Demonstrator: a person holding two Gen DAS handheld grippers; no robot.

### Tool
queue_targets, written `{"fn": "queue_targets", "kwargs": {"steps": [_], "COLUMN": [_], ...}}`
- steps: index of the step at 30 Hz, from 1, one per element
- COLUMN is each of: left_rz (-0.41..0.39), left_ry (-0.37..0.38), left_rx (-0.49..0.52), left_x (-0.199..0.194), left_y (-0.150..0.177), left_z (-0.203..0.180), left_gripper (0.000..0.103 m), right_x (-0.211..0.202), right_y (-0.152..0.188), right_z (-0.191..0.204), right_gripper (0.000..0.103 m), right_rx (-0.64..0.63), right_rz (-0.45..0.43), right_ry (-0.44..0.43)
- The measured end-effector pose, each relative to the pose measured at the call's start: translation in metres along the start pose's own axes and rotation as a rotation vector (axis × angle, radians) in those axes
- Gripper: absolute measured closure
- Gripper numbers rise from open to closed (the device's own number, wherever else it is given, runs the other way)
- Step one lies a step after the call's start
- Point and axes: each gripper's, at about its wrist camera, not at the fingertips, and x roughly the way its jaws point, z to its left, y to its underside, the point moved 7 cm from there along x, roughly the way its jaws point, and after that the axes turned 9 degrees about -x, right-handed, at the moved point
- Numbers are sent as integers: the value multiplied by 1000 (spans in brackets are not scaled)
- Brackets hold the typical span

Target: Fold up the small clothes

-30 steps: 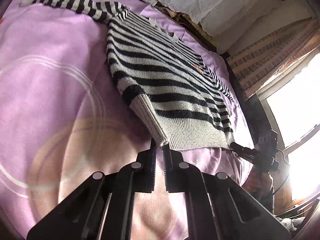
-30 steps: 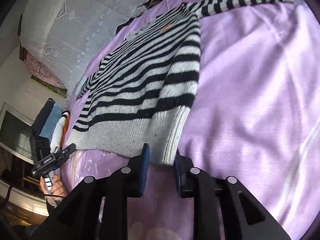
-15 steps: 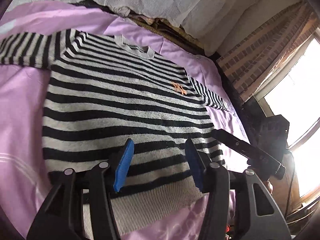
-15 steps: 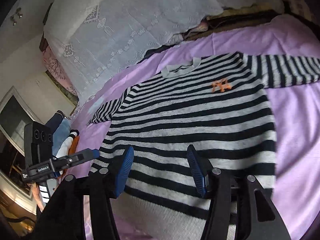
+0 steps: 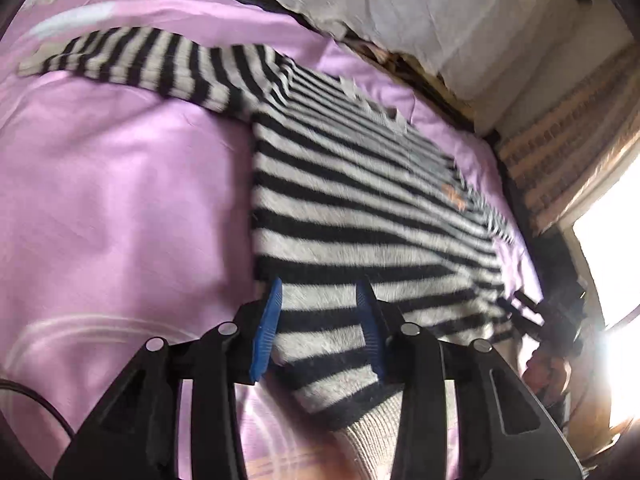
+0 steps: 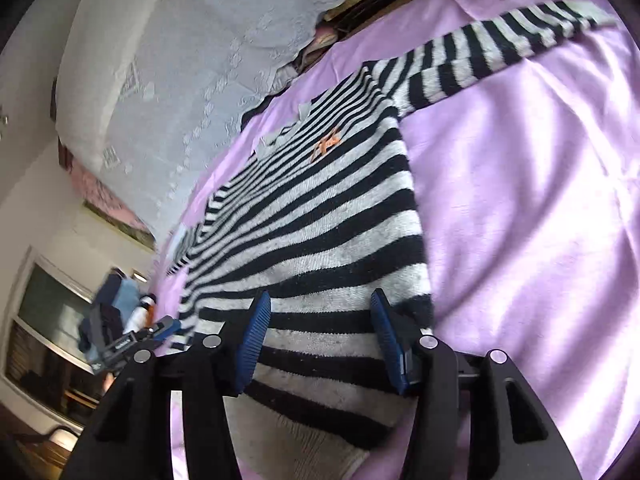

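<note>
A small black-and-white striped sweater (image 5: 360, 208) with an orange chest mark lies flat on a purple bedsheet (image 5: 120, 200). My left gripper (image 5: 320, 320) is open above the sweater's lower left side, near its left edge; nothing is between the blue pads. The left sleeve (image 5: 140, 60) stretches out far left. In the right wrist view the sweater (image 6: 320, 216) fills the middle, and my right gripper (image 6: 320, 332) is open above its lower right side. The right sleeve (image 6: 500, 44) stretches up right. Each gripper shows small in the other's view.
A white lace cloth (image 6: 200, 60) covers the headboard side beyond the sweater. A bright window (image 5: 612, 260) and brick wall lie right in the left wrist view. Folded clothes (image 6: 120, 304) sit at the left in the right wrist view. Bare sheet (image 6: 520, 220) spreads right.
Both grippers let go of the sweater's bottom hem corners and opened. They then rose over the sweater, and each has now shifted outward toward its own side edge.
</note>
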Motion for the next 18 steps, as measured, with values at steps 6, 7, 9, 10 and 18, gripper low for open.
{"fn": "queue_targets", "kwargs": {"steps": [6, 7, 9, 10, 18], "left_rz": [-46, -41, -28, -18, 28], "left_ry": [3, 12, 11, -2, -65], "left_rx": [27, 49, 75, 84, 2], "left_x": [5, 14, 36, 49, 110], "left_y": [-38, -43, -54, -58, -70], "left_z": [-42, -58, -78, -86, -53], "left_gripper": [48, 45, 37, 36, 36], "right_x": [1, 9, 28, 40, 88], "right_y": [-49, -59, -76, -84, -93], "right_z": [40, 48, 57, 59, -9], "right_gripper": [30, 29, 28, 28, 40], "right_rx": [-81, -91, -98, -92, 77], "right_rz": [-79, -84, -81, -70, -44], "right_ry": [24, 8, -15, -24, 10]}}
